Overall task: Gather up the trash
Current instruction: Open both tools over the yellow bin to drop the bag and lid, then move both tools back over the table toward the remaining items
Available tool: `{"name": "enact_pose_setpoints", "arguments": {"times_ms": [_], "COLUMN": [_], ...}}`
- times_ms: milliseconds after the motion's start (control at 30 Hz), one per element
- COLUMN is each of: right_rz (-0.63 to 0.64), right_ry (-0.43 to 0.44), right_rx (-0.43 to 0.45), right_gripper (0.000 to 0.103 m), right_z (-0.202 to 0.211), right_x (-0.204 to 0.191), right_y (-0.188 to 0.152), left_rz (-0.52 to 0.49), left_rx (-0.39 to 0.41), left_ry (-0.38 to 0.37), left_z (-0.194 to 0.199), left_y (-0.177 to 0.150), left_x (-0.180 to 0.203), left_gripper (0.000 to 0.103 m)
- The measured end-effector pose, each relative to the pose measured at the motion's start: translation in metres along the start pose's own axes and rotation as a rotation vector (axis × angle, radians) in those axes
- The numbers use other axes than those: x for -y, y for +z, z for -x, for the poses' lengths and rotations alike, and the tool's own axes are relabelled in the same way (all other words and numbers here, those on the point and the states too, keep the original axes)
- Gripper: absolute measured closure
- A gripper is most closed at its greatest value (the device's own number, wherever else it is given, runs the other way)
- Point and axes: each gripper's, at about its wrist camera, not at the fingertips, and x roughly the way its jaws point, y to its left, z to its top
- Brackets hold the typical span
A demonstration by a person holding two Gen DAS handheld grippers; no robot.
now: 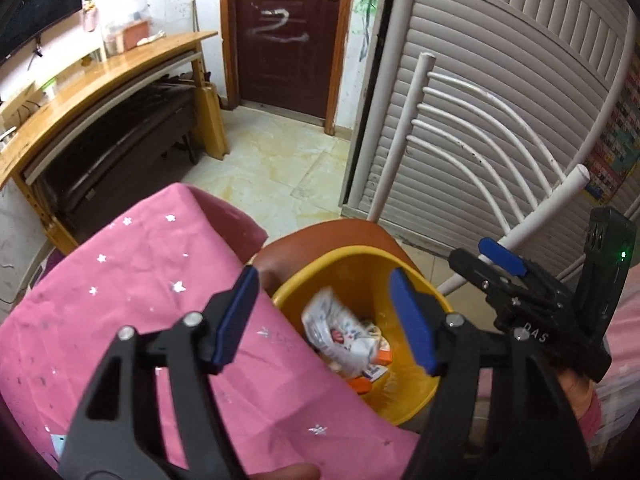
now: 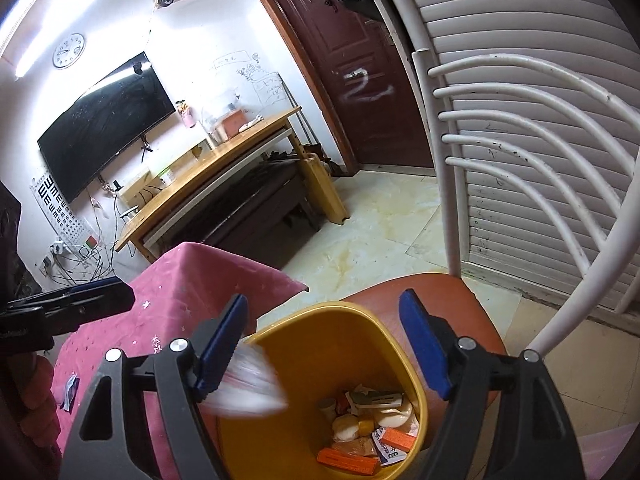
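Now, left gripper (image 1: 324, 316) hung wide open, nothing between the blue pads, low centre of frame over the yellow bin (image 1: 416, 404). Right gripper (image 2: 322, 342) likewise spread and empty, lower centre, above the same bin. Blurred white wrapper (image 2: 250, 386) caught at the bin's left rim. Bin perched on the orange chair seat (image 2: 472, 304), hard against the pink-clothed table (image 1: 132, 280); open floor tiles (image 1: 276, 160) at mid-frame.

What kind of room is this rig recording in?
Most likely a home living room: a wall-mounted TV above a wooden desk, a wall clock, a dark red entry door, and a table under a pink star-print cloth.
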Motion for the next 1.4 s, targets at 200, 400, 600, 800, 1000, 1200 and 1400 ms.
{"name": "enact_pose_setpoints", "arguments": {"times_ms": [200,400,600,800,1000,1200,1400], "right_rz": [0.027,0.066,0.121,0.195,0.278,0.357,0.464], "right_ry": [0.032,0.062,0.115,0.139,0.166,0.212,0.276], "right_rx": [-0.014,-0.009,0.002,-0.009,-0.019,-0.044,-0.096], "right_gripper": [0.03,0.03,0.028,0.026,0.024,0.02,0.019], "right_z": [-0.004,-0.003,0.002,0.007,0.013,0.012,0.007], "right_x": [-0.011,-0.028,-0.056,-0.089,-0.127,-0.169,-0.223], "right_y": [-0.001,-0.002,-0.003,-0.001,-0.001,-0.011,-0.03], "left_rz": [0.053,0.1,0.167,0.205,0.3,0.377,0.46], "left_rx": [0.003,0.031,0.069,0.116,0.138,0.159,0.129], "left_ry": [0.007,0.021,0.027,0.123,0.188,0.241,0.292], "left_z": [0.014,0.037,0.065,0.1,0.13,0.156,0.169], "left_y": [-0.004,-0.012,-0.029,-0.065,-0.101,-0.13,-0.158], "left_x": [-0.016,-0.036,-0.064,-0.103,-0.15,-0.188,-0.221], "left_gripper": [0.036,0.033,0.033,0.024,0.024,0.02,0.018]}}
